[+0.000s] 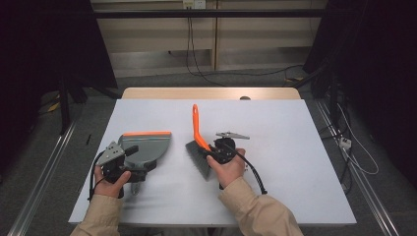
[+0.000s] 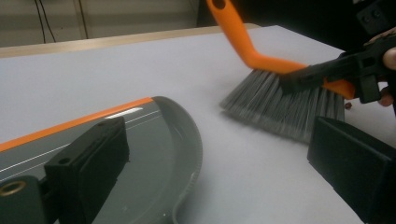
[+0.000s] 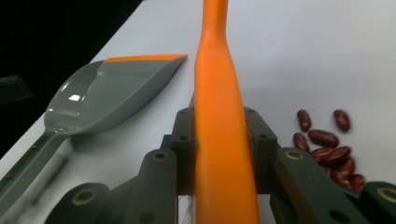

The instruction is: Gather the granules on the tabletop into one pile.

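Clearly the sweeping is not done: right gripper (image 1: 212, 151) has its jaws clamped on the brush (image 1: 197, 142) mid-table, beans (image 3: 329, 147) lie unswept beside it, and left gripper (image 1: 129, 158), jaws apart, straddles the dustpan (image 1: 147, 146) left of it.

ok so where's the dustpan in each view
high view: dustpan left of centre, ahead of the left hand.
left gripper view: dustpan lower left, under the near jaw.
right gripper view: dustpan upper left.
Shared landmark: the orange brush handle, beside the pan in each.
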Available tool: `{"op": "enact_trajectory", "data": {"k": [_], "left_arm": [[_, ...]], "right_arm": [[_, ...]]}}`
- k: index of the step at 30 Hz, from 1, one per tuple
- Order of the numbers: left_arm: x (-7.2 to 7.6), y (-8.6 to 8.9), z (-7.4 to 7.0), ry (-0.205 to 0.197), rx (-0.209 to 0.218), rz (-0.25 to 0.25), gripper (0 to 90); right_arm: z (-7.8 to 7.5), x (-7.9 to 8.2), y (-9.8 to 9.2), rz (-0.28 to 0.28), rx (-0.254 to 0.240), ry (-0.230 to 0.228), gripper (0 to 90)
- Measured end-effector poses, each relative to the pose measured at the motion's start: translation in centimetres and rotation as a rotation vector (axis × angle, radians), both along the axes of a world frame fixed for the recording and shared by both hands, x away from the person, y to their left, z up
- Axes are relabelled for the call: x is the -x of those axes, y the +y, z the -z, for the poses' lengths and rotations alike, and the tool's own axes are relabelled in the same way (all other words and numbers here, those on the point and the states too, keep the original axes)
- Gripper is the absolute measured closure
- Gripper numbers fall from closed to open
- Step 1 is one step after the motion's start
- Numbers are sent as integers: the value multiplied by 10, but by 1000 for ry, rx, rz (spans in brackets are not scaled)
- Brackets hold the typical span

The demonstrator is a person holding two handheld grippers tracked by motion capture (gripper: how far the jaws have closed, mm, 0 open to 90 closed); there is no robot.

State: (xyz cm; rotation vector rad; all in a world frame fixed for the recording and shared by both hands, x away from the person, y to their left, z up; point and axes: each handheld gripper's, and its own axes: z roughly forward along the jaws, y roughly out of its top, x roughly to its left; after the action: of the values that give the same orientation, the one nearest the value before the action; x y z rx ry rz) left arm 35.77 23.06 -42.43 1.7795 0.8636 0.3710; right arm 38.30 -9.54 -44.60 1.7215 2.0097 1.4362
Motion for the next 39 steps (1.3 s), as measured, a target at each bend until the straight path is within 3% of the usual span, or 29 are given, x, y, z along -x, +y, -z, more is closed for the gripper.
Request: {"op": "enact_trajectory", "data": {"k": [5, 10, 22, 39], "left_arm": [[0, -1, 0, -1, -4, 4, 52], [0, -1, 0, -4, -2, 4, 52], [1, -2, 0, -4, -6, 3, 52], [1, -3, 0, -6, -10, 8, 52]], "right_arm": [[2, -2, -8, 23, 33, 28, 704], [5, 2, -22, 55, 19, 45, 702], [5, 12, -54, 109, 26, 55, 701], [2, 21, -79, 143, 61, 40, 700]]}}
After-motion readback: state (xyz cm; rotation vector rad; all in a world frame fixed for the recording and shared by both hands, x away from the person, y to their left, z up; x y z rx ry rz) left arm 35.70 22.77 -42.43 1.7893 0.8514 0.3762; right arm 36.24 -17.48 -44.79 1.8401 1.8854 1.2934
